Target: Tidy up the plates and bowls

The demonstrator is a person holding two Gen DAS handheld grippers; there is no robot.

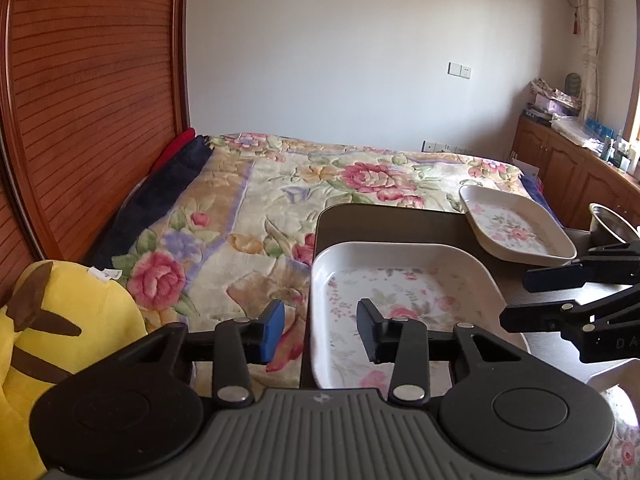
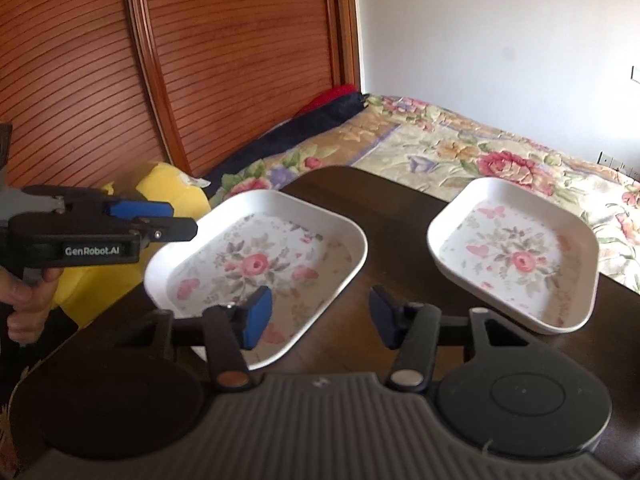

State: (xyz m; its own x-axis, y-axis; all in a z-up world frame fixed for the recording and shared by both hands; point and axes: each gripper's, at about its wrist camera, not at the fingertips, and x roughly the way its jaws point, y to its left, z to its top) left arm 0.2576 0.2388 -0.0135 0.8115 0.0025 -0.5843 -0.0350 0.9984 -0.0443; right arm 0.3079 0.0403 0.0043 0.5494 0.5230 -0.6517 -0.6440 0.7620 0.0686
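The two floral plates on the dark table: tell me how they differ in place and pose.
The near plate sits by the table's left edge, next to the yellow plush toy; the far plate sits toward the bed side, further right. The near plate lies between the left gripper and the right gripper; the far plate has neither by it. Both are white, rounded-rectangular, rose-printed, upright and empty.

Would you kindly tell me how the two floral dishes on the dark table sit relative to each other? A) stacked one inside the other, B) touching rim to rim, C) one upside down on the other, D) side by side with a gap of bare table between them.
D: in the right wrist view the near dish and the far dish lie apart, with bare dark table between them.
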